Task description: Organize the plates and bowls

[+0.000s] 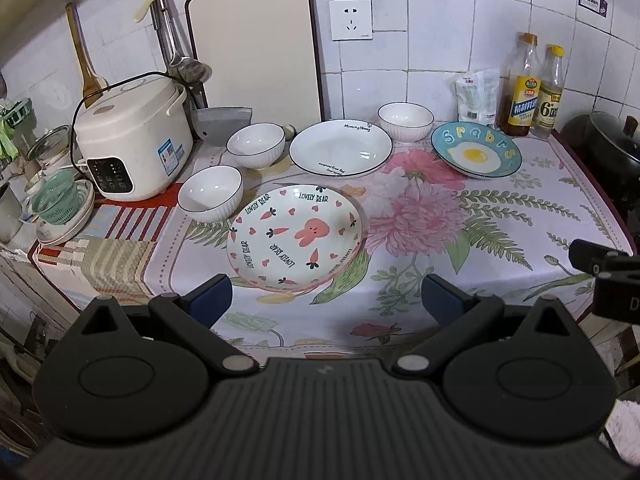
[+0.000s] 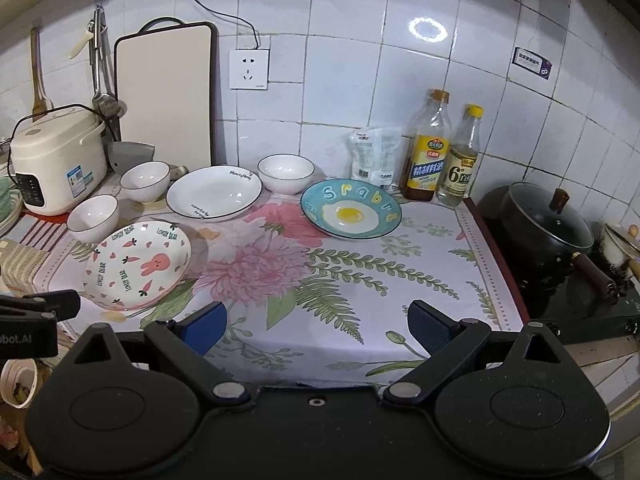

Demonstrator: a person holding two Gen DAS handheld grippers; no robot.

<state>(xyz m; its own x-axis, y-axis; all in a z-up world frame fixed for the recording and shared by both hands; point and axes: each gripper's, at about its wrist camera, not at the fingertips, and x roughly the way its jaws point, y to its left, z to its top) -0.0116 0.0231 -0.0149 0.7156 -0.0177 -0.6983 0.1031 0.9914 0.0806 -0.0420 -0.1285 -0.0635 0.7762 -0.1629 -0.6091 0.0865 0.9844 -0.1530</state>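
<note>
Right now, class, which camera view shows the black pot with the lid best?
The right wrist view: the black pot shows whole, lid and handle included. The left wrist view catches only part of it at the right edge.

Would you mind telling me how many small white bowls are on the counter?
3: one bowl left of the rabbit plate, one by the rice cooker, one behind the white plate. None looks hidden.

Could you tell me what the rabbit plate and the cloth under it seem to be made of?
The rabbit plate looks like glazed ceramic: glossy white surface with light reflections and printed carrots. The floral tablecloth seems to be a smooth printed sheet, possibly plastic or coated fabric; its faint sheen leaves that open.
</note>
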